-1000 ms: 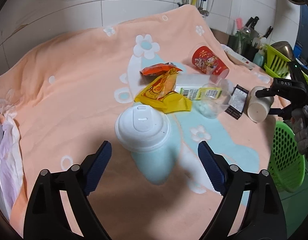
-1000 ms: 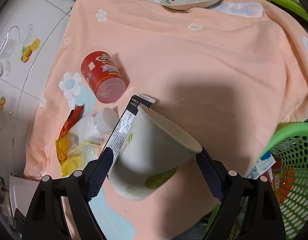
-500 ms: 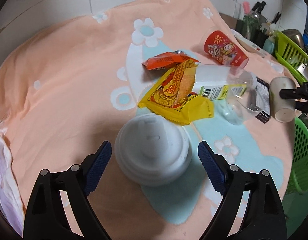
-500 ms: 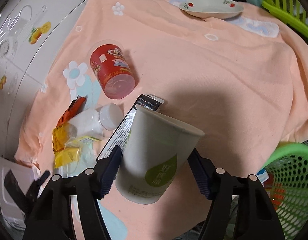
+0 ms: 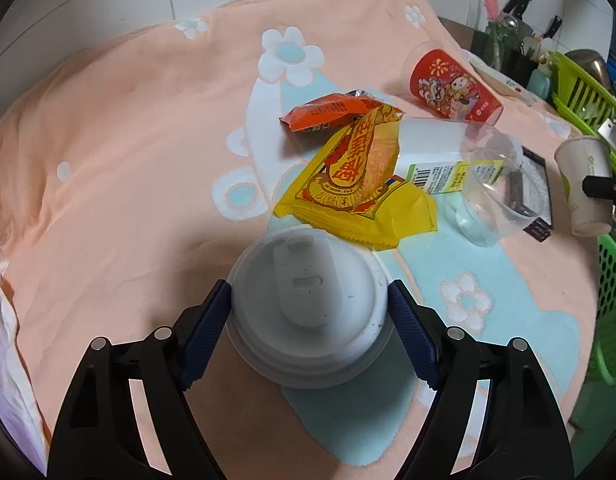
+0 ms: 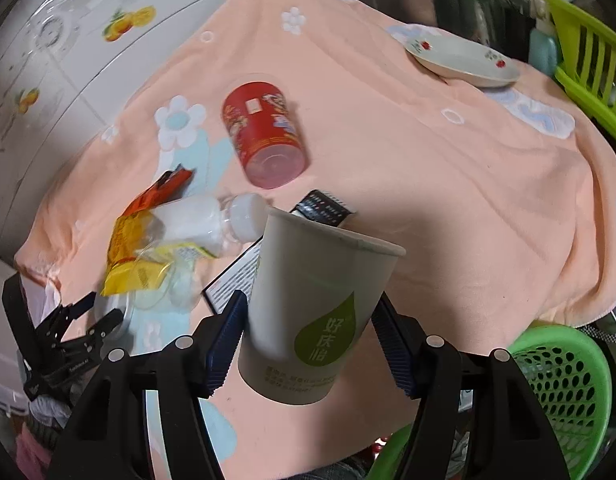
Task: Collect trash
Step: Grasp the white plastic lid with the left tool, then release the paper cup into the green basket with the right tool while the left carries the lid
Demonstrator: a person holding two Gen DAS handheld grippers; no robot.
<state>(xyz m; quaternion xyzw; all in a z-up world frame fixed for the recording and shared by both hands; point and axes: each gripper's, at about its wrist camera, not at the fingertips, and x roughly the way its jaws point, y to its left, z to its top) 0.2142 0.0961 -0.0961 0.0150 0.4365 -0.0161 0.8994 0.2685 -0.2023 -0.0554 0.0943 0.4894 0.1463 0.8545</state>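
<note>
A white lidded cup (image 5: 308,304) stands on the peach flowered cloth (image 5: 127,140). My left gripper (image 5: 308,284) is closing around it, and both blue pads (image 5: 205,332) touch its sides. My right gripper (image 6: 311,296) is closing on a paper cup with a green leaf (image 6: 312,304), which hangs tilted above the cloth near the right edge. On the cloth lie a yellow wrapper (image 5: 356,176), an orange wrapper (image 5: 328,114), a red printed cup (image 6: 263,136) on its side, a white bottle (image 6: 195,220), a clear plastic cup (image 5: 496,184) and a black packet (image 6: 324,206).
A green perforated basket (image 6: 564,392) sits below the cloth's right edge, under the right gripper. A flowered plate (image 6: 460,60) rests at the far right corner. A green dish rack (image 6: 588,60) and kitchen tools stand beyond it. Tiled wall runs behind.
My left gripper came down around the white lidded cup and narrowed onto it. My right gripper narrowed on the paper cup, rolled, and lifted it a little.
</note>
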